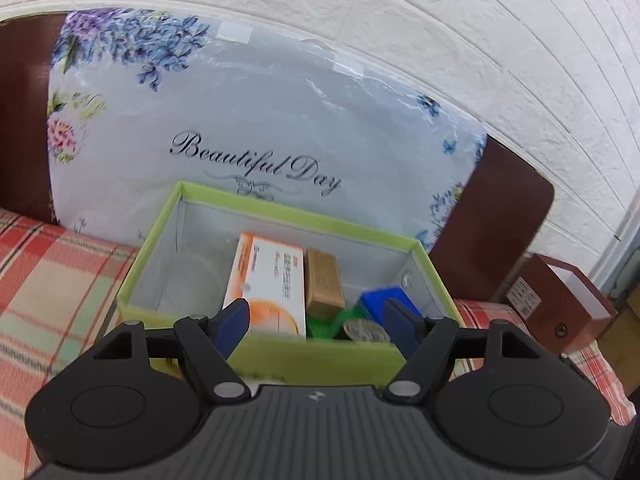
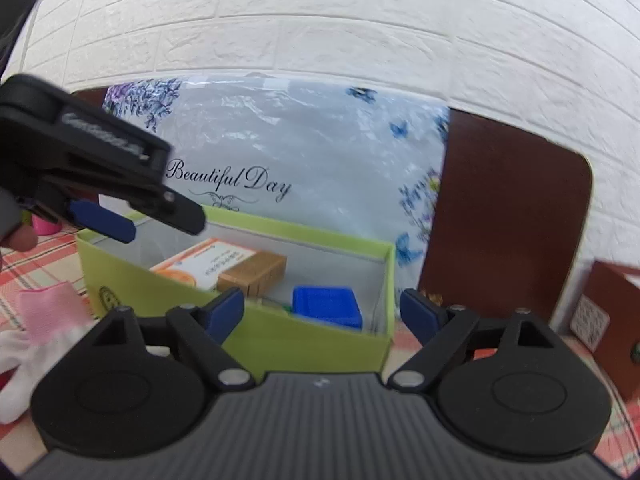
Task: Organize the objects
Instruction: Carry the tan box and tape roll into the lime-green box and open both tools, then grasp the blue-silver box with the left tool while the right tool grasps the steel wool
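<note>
An open green box [image 1: 280, 356] sits on a plaid bedcover [image 1: 52, 280]. Inside lie an orange-and-white carton [image 1: 272, 280], a brown box [image 1: 324, 284], a blue box [image 1: 384, 300], a green item [image 1: 324, 324] and a round silvery item [image 1: 366, 330]. My left gripper [image 1: 316, 314] is open over the box's near wall, nothing between its blue pads. My right gripper [image 2: 322, 306] is open in front of the box [image 2: 180, 296] near its right corner, empty. In the right wrist view the left gripper [image 2: 160, 228] reaches over the box's left end.
A plastic-wrapped floral pillow [image 1: 240, 128] leans on a brown headboard [image 1: 492, 232] just behind the box, under a white brick wall. A brown carton [image 1: 560, 304] stands at the right. Pink and white cloth [image 2: 44, 312] lies left of the box.
</note>
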### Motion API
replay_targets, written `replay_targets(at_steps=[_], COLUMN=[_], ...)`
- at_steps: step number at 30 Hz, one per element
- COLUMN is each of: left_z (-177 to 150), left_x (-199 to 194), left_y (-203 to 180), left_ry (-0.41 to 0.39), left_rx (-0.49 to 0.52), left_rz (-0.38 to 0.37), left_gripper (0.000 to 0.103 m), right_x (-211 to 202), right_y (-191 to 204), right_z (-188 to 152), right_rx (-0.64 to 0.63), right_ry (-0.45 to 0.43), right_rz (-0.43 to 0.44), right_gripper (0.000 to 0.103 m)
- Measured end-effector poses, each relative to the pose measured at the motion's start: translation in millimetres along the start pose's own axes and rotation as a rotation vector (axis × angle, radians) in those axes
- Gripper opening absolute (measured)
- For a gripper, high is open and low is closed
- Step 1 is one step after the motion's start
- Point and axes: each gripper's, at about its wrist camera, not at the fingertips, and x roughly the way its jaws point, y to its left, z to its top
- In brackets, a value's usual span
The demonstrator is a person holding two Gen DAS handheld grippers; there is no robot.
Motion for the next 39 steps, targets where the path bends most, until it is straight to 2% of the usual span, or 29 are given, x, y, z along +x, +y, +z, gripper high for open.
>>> replay_targets(at_steps=[6,10,14,18,20,22,23,24,26,28,31,35,37,39], left_z=[-42.1,-64.8,-67.5,-61.4,-58.7,-60.8,-64.0,-68.1,-79.5,-92.6,-100.2,-97.4,-95.4,-93.3], left_x=[-24.8,-30.3,-21.6,-2.0,14.3,25.6,25.2,21.1,12.4,-0.5,-14.1,-19.0,-17.5,-14.7], left_y=[-3.0,-6.1,-15.1,-15.7,-10.0,-1.4,-2.1,-6.3,-14.8,-23.2,-24.6,-20.1,-17.2,-15.0], left_ry=[0.059,0.089,0.081,0.060,0.116,0.185,0.197,0.201,0.238,0.234,0.220,0.208,0.208,0.216], left_rx=[-0.006,0.039,0.129,0.195,0.195,0.141,0.137,0.160,0.193,0.230,0.205,0.159,0.140,0.119], left_rz=[0.002,0.021,0.052,0.081,0.078,0.019,0.021,0.018,-0.046,-0.078,-0.098,-0.081,-0.068,-0.059], left_gripper=[0.077,0.077,0.077,0.077,0.077,0.078,0.078,0.078,0.077,0.077,0.077,0.077,0.077,0.077], right_x=[-39.4,-60.4,-73.2,-81.2,-83.0,-84.4,-84.6,-84.9,-82.9,-75.5,-56.6,-26.9,-17.9,-12.3], right_y=[-9.7,-17.0,-23.3,-26.3,-27.1,-27.1,-27.2,-27.0,-26.7,-26.2,-20.5,-14.0,-9.4,-8.5], right_z=[-26.2,-45.9,-59.2,-63.2,-63.9,-64.9,-65.3,-65.7,-65.7,-66.2,-66.9,-63.0,-61.0,-60.5], right_rx=[0.088,0.135,0.181,0.192,0.192,0.192,0.193,0.190,0.181,0.161,0.044,-0.061,-0.100,-0.102], right_ry=[0.110,0.160,0.194,0.191,0.193,0.197,0.200,0.201,0.201,0.209,0.219,0.207,0.188,0.220], right_rz=[0.028,0.035,0.042,0.037,0.038,0.038,0.039,0.041,0.046,0.051,0.048,0.045,0.053,0.073], right_gripper=[0.086,0.086,0.087,0.087,0.087,0.087,0.087,0.087,0.087,0.087,0.087,0.085,0.078,0.031])
